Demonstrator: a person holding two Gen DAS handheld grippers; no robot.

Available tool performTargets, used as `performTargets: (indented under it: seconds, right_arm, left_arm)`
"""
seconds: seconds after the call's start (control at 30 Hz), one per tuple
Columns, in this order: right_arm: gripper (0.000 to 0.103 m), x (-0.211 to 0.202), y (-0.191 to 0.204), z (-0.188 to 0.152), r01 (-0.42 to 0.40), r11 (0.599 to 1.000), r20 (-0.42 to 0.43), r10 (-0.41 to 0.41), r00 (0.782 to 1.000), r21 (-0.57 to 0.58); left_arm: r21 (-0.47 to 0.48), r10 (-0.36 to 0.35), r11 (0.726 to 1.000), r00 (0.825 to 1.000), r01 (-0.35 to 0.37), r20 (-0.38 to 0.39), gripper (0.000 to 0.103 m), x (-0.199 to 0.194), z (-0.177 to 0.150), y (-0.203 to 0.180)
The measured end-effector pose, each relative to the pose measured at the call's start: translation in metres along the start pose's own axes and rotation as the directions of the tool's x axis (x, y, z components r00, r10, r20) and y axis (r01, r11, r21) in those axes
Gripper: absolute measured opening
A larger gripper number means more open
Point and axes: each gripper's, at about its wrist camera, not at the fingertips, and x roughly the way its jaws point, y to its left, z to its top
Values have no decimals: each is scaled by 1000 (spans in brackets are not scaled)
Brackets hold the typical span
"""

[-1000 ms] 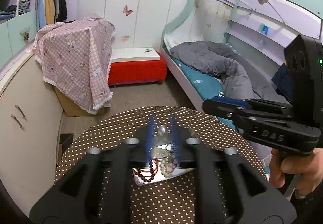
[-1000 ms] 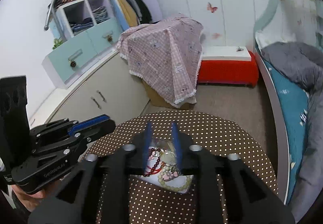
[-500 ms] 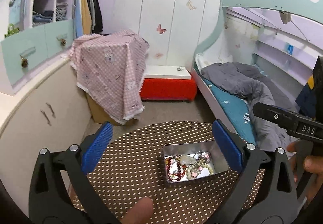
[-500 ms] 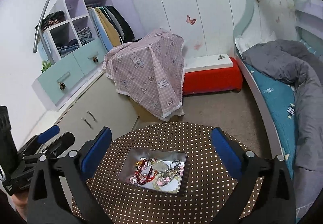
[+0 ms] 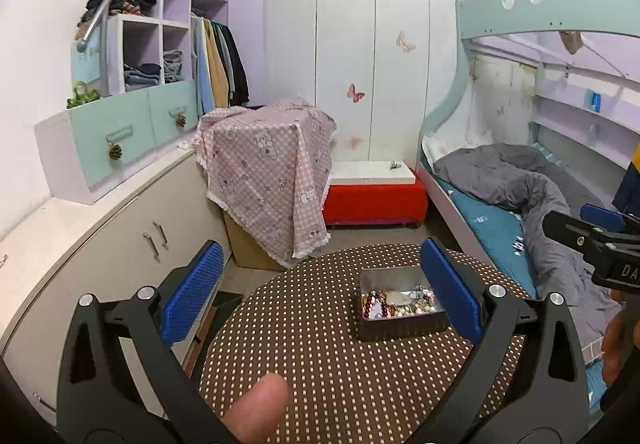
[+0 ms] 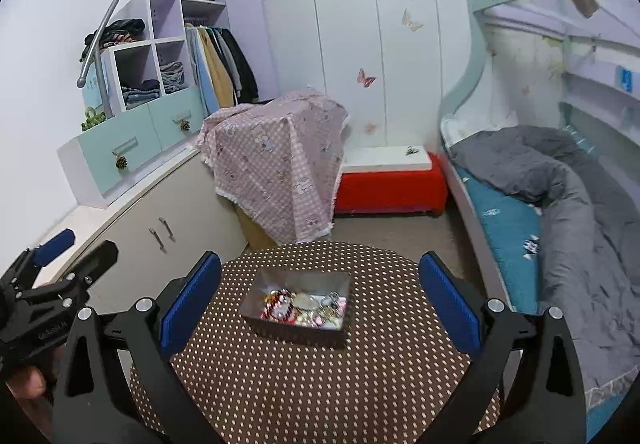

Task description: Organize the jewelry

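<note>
Left gripper (image 5: pixel 320 292): raised above the table (image 5: pixel 320 364), fingers spread wide, grasping nothing.
Right gripper (image 6: pixel 320 292): raised likewise, fingers spread wide, nothing between.
Tin (image 6: pixel 298 304): on table, rectangular, long axis roughly left to right.
Jewelry (image 6: pixel 304 308): tangled heap inside tin; single pieces hard to distinguish.

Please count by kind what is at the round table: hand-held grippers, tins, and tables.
Left hand-held gripper, right hand-held gripper: 2, both open
Metal tin holding jewelry: 1
Dotted round table: 1
Total: 4
</note>
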Motion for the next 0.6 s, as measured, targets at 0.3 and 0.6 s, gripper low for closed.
performTargets:
  seconds: [0.3,0.6]
  right_arm:
    - [95,-53,11,-39,35,999,56,-34,998,-12]
    - [95,-110,34,-69,78,996,139,-73,988,-34]
  left_arm:
    - [6,22,1000,998,-22,50,97,-63,-24,-2]
    - [-19,52,999,993,-51,106,97,-121,-50,1]
